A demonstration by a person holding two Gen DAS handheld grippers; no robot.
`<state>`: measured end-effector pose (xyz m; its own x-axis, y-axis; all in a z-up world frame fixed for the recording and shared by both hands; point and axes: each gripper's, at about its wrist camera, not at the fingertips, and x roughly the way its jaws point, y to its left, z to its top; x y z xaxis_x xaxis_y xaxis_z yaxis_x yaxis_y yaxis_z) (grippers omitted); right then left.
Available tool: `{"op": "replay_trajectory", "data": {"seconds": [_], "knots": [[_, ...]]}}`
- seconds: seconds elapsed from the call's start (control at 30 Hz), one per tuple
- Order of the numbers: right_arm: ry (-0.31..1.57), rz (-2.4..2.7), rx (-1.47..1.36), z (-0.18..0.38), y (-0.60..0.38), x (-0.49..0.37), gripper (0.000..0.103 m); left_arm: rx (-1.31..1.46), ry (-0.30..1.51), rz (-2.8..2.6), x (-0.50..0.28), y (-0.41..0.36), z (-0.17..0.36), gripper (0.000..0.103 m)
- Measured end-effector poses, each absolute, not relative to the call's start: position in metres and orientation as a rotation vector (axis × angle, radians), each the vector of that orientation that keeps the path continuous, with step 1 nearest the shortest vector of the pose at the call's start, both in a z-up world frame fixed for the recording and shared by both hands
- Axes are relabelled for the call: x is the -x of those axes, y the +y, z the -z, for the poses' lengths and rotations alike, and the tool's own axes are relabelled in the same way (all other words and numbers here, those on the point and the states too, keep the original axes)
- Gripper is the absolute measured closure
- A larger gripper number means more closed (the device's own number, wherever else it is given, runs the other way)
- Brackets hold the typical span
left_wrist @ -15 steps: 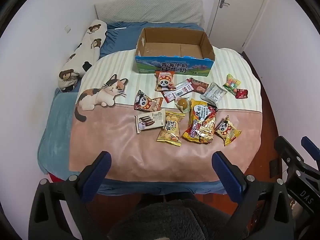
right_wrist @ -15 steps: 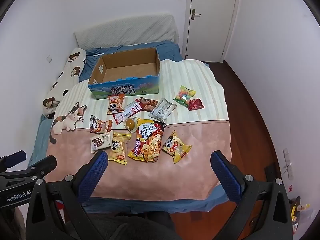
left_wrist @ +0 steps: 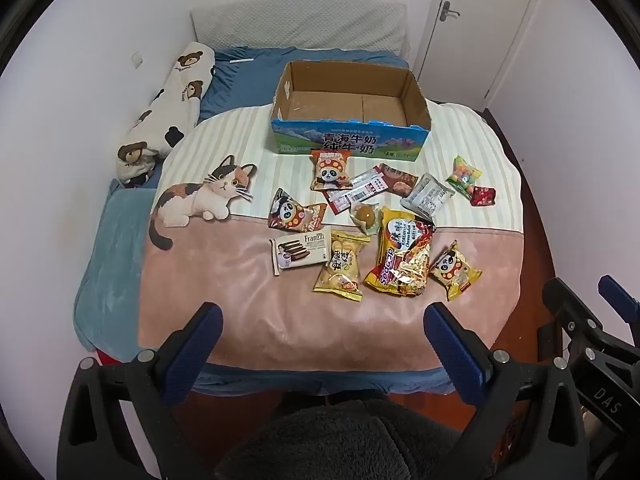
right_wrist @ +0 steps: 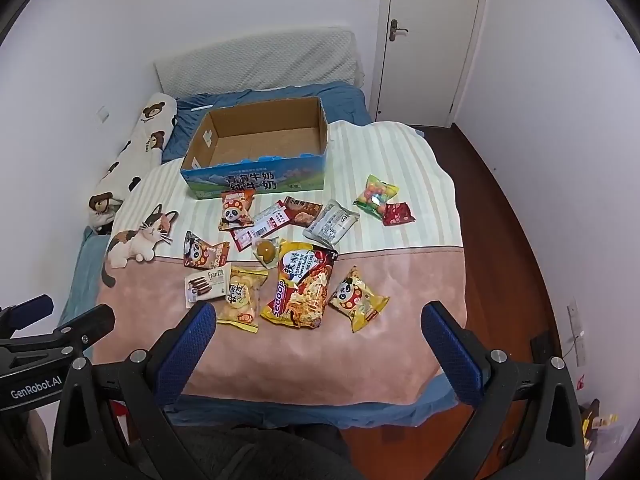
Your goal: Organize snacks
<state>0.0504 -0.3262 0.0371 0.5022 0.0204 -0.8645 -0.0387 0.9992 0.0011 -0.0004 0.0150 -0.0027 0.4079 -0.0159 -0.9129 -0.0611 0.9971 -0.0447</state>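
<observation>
Snacks [left_wrist: 401, 257] in bright wrappers lie scattered before open cardboard box [left_wrist: 349, 98].

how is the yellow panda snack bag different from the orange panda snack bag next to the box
The yellow panda bag lies on the pink part of the blanket, at the near right of the pile; the orange panda bag lies on the striped part, right in front of the cardboard box. The yellow one lies tilted, the orange one nearly straight. Both show a cartoon panda, lie flat, and are outside the box.
</observation>
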Motion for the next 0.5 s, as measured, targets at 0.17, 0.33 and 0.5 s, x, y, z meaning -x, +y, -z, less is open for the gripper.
{"op": "replay_trajectory", "data": {"seconds": [0.17, 0.33, 0.5], "knots": [[1.050, -0.043, 0.018, -0.0386, -0.3295, -0.0560, 0.000, 0.069, 1.156, -0.035, -0.0084, 0.0053, -0.0045, 0.000], [1.053, -0.045, 0.019, -0.0399, -0.3289, -0.0579, 0.000, 0.073, 1.158, -0.032, -0.0078, 0.0066, -0.0058, 0.000], [1.053, -0.044, 0.017, -0.0395, -0.3285, -0.0567, 0.000, 0.073, 1.159, -0.033, -0.0074, 0.0060, -0.0053, 0.000]]}}
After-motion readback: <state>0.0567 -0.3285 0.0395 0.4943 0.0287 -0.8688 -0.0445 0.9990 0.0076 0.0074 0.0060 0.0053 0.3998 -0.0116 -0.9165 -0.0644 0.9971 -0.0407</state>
